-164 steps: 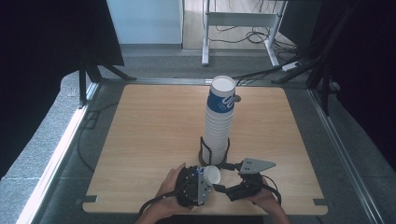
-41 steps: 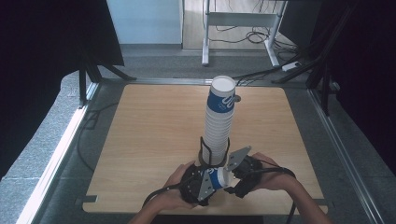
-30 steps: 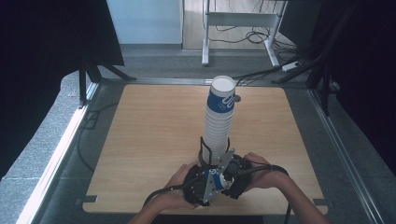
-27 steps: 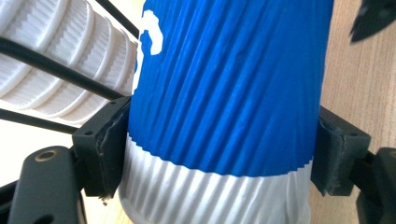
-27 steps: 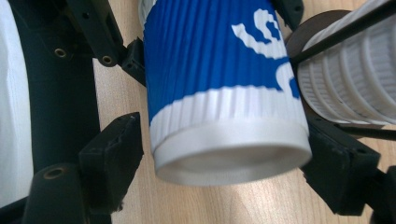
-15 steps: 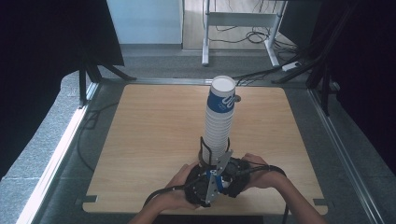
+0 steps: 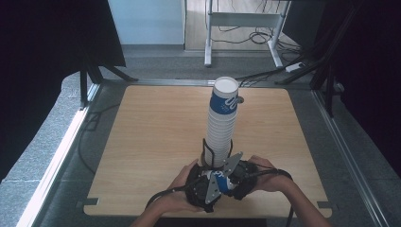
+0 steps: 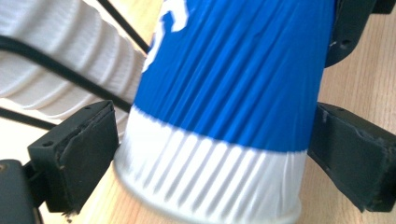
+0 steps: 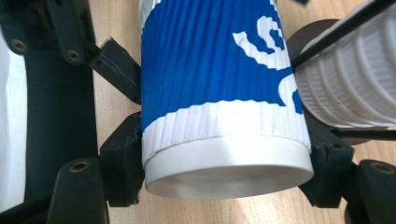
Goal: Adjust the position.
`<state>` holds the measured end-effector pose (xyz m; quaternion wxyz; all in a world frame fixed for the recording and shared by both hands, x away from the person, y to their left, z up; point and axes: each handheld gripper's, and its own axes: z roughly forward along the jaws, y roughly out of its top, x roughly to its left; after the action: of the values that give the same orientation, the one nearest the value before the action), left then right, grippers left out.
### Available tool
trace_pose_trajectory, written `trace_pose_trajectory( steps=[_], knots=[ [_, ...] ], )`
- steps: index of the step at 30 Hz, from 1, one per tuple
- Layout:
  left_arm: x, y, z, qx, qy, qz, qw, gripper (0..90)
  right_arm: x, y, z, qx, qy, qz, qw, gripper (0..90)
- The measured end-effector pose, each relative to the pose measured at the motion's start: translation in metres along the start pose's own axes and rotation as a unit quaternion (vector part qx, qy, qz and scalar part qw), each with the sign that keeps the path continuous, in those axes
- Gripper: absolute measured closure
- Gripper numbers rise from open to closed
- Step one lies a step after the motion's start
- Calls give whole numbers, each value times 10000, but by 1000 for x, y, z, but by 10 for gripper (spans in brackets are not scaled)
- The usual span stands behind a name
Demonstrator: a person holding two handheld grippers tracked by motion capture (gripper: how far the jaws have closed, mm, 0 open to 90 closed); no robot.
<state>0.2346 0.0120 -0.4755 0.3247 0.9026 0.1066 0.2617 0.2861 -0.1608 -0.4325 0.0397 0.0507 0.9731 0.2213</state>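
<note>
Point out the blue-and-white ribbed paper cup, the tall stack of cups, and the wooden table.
Blue-and-white ribbed paper cup [image 9: 205, 70], right gripper view, blue wall.
Tall stack of cups [image 7: 221, 130], high view, white ribbed middle.
Wooden table [image 7: 151, 127], high view, bare top.

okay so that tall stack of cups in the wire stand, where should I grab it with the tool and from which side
Probably grip the top blue cup across its ribbed wall, coming level from the near side. The stack stands upright in the black wire stand, whose rods fence off its base, so only the upper cups are free to pinch and lift straight up.

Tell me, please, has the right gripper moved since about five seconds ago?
Yes. The right gripper has moved left, closing in on the blue cup in front of the cup stack.
</note>
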Motion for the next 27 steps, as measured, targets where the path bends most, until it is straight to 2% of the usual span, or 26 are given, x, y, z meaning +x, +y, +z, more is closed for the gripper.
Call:
trace_pose_trajectory(
  steps=[1, 4, 5, 6, 8, 9, 10, 11, 15, 16, 17, 18, 20, 22, 23, 24, 25, 26, 27],
  knots=[
    [3, -1, -5, -93, -28, -131, 9999, 25, -1, -2, -3, -61, -53, 14, 10000, 287],
    [6, -1, -10, -166, 5, -208, 9996, 18, -2, -4, -6, -183, -106, 39, 9998, 288],
    [9, -1, -17, -287, 62, -362, 9989, 18, -3, -5, -10, -294, -169, 75, 9994, 288],
    [9, -1, -17, -287, 62, -362, 9989, 18, -3, -5, -10, -294, -169, 75, 9994, 288],
    [12, -3, -25, -447, 54, -554, 9975, 18, -3, -7, -13, -433, -232, 106, 9987, 287],
    [16, -7, -31, -632, 24, -801, 9948, 18, -3, -9, -17, -616, -295, 170, 9975, 288],
    [16, -7, -31, -632, 24, -801, 9948, 19, -3, -9, -17, -616, -295, 170, 9975, 288],
    [18, -9, -34, -691, 1, -910, 9934, 19, -3, -10, -19, -709, -306, 219, 9968, 288],
    [24, -19, -43, -973, -144, -1390, 9854, 26, -4, -16, -24, -1191, -361, 397, 9914, 288],
    [25, -20, -44, -976, -160, -1440, 9846, 26, -4, -18, -24, -1315, -368, 438, 9897, 288],
    [27, -23, -46, -980, -182, -1503, 9836, 29, -3, -21, -24, -1522, -423, 488, 9862, 288],
    [27, -23, -46, -980, -182, -1503, 9836, 29, -2, -22, -23, -1590, -434, 515, 9850, 288],
    [28, -25, -47, -1043, -248, -1626, 9808, 29, -2, -23, -22, -1653, -431, 533, 9839, 288],
    [29, -26, -48, -1066, -257, -1693, 9795, 29, -1, -26, -18, -1840, -457, 594, 9801, 288],
    [30, -28, -49, -1098, -250, -1777, 9776, 29, 0, -27, -17, -1902, -436, 636, 9787, 288],
    [30, -28, -49, -1098, -250, -1777, 9776, 31, 0, -27, -17, -1902, -436, 636, 9787, 288],
    [31, -29, -50, -1122, -253, -1836, 9762, 31, 0, -29, -15, -2043, -450, 671, 9756, 288],
    [31, -30, -51, -1153, -262, -1899, 9747, 31, 0, -29, -15, -2043, -450, 671, 9756, 288],
    [33, -32, -52, -1204, -296, -2003, 9719, 32, 1, -32, -13, -2182, -421, 735, 9722, 288]
  ],
)
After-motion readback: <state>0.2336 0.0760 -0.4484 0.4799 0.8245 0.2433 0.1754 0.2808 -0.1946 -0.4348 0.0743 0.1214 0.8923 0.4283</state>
